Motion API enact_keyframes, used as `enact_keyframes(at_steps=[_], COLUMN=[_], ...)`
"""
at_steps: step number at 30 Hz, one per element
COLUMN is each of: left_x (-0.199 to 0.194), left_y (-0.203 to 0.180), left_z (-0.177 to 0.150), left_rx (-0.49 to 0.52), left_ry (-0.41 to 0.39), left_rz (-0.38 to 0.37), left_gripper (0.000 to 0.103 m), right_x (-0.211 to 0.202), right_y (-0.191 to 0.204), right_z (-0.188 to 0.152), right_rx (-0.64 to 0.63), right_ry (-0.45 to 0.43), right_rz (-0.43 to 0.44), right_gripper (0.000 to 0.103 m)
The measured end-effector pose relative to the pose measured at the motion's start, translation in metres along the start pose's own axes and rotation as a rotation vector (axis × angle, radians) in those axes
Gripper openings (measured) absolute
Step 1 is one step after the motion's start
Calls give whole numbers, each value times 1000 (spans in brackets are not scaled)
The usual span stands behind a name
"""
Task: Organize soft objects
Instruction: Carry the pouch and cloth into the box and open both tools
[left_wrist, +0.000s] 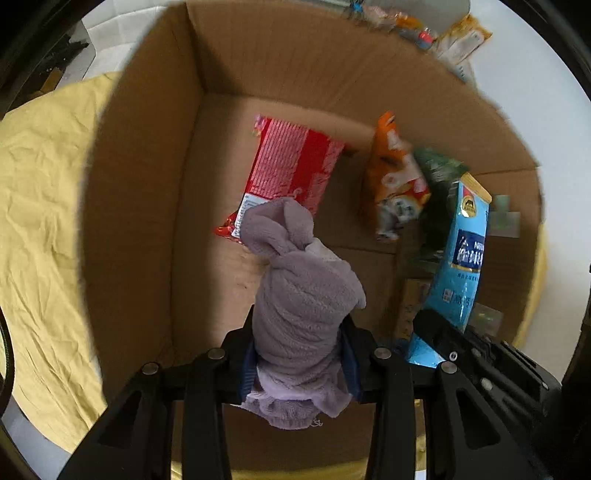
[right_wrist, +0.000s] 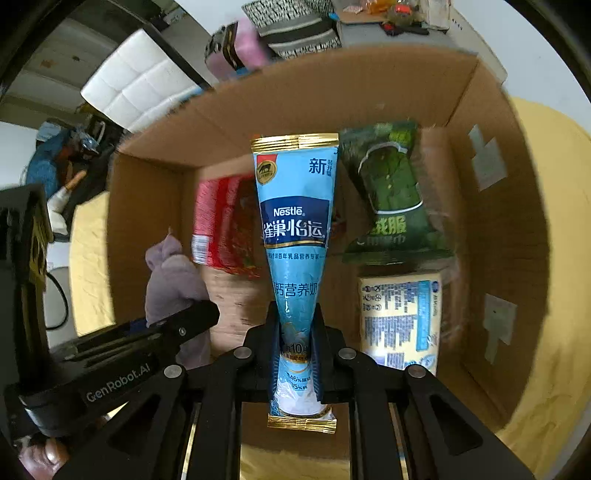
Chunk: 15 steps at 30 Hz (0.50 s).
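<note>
From the left wrist view, the left gripper (left_wrist: 301, 354) is clamped on a bunched lilac fleece cloth (left_wrist: 303, 288), which sticks out ahead of the fingers above the floor of an open brown cardboard box (left_wrist: 147, 177). Lying in the box are a flat red foil packet (left_wrist: 291, 166), an orange snack bag (left_wrist: 395, 177) and a dark green pouch (left_wrist: 439, 173). To the right, a light blue Nestle milk-powder sachet (left_wrist: 465, 258) hangs inside the box. The box rests on a crumpled yellow sheet (left_wrist: 37, 221).

From the right wrist view, the right gripper (right_wrist: 297, 347) pinches that blue sachet (right_wrist: 295, 221) near its lower end — it stands upright over the box (right_wrist: 498, 221). The green pouch (right_wrist: 391, 195) and a pale yellow printed pack (right_wrist: 400, 317) lie to the right, the red packet (right_wrist: 221, 221) and the lilac cloth (right_wrist: 170, 280) to the left.
</note>
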<state>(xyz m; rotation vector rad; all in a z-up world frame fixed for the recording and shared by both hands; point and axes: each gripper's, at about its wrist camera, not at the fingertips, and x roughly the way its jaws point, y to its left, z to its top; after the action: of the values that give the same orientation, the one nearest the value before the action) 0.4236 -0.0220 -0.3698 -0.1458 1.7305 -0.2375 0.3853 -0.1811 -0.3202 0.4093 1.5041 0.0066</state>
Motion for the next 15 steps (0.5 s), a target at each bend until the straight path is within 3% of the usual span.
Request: enact_keyframes(at_steps=[7, 15], left_x=[29, 31], left_y=[6, 11], left_z=[2, -6], left_rx=[-11, -25], left_ry=[45, 60], left_rz=[2, 37], left_gripper=[36, 38], right_x=[49, 65], right_y=[-2, 1], right_z=[-2, 1], right_rx=[-29, -51], right_ry=[73, 108], right_rz=[-23, -32], right_gripper=[15, 23])
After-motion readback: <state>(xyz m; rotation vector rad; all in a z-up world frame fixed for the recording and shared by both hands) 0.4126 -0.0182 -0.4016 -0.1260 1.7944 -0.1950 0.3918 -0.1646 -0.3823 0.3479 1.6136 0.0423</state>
